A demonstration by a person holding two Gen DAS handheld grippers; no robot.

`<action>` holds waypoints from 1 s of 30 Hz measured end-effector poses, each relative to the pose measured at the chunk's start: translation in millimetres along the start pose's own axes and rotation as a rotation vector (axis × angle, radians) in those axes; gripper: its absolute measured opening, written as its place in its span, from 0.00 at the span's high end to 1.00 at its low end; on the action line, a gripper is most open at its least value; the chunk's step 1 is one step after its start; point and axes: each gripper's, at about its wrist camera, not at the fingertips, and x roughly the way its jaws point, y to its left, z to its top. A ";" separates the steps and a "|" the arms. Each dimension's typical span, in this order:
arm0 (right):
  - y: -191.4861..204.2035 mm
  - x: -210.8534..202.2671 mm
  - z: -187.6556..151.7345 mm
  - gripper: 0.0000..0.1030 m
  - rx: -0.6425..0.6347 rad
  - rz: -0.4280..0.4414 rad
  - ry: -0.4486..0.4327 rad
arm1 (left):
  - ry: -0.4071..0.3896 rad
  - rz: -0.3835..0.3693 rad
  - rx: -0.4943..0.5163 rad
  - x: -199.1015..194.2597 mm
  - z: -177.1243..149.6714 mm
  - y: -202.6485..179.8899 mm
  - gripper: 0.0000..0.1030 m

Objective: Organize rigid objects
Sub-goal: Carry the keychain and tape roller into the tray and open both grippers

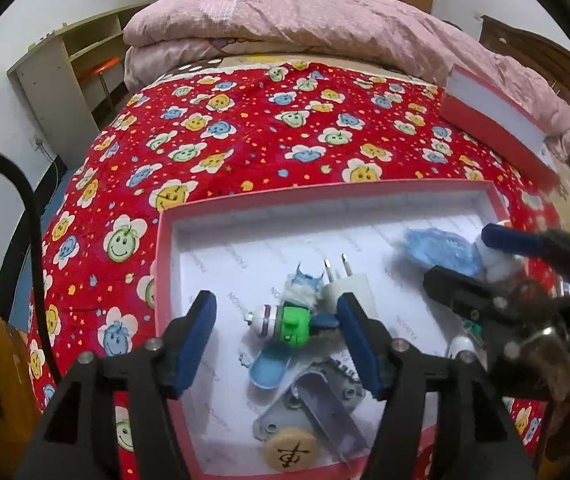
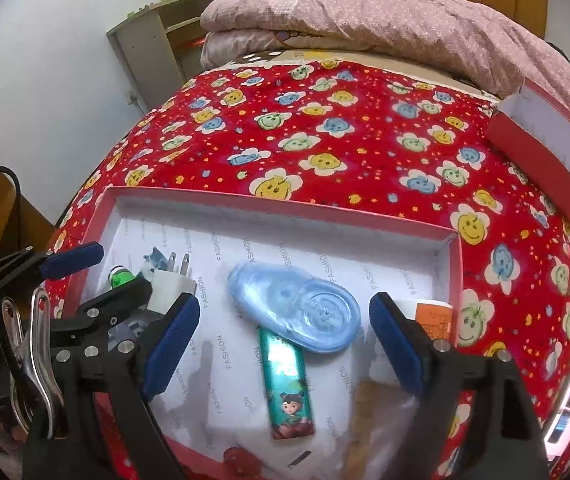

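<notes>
The left gripper (image 1: 277, 336), jaws apart with nothing pinched, is held over a small green-and-white toy (image 1: 283, 324) near the middle of the red-rimmed box (image 1: 325, 196); the toy is judged light, hard and a bit slick, best taken across its green body. The right gripper (image 2: 285, 344), also wide open and empty, is placed over a blue tape dispenser (image 2: 295, 308) lying partly on a teal lighter (image 2: 287, 388) toward the box's near edge; both are judged stiff and light, the dispenser best gripped across its narrow width. A white plug (image 1: 349, 288), grey hinge (image 1: 317, 400) and round wooden piece (image 1: 291, 450) are partly covered, and the near edge is blurred.
</notes>
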 end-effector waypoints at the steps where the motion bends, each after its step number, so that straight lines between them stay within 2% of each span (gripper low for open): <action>1: 0.1 -0.2 0.4 0.13 0.003 0.000 -0.002 | 0.001 0.002 0.000 -1.1 -1.3 -0.5 0.35; 9: 6.3 -18.0 -10.8 0.13 -0.015 -0.005 -0.005 | 0.008 -0.003 0.014 -14.4 -17.2 -8.8 0.35; 14: 10.4 -31.3 -20.1 0.13 -0.021 -0.007 -0.018 | -0.005 -0.014 -0.003 -27.7 -26.4 -9.1 0.35; 20: 14.4 -45.7 -33.7 0.13 -0.011 0.006 -0.030 | -0.040 0.006 0.000 -49.7 -38.7 -10.2 0.35; 30: 27.8 -65.1 -65.3 0.13 -0.013 0.021 -0.021 | -0.031 -0.029 -0.029 -73.9 -71.4 -13.8 0.35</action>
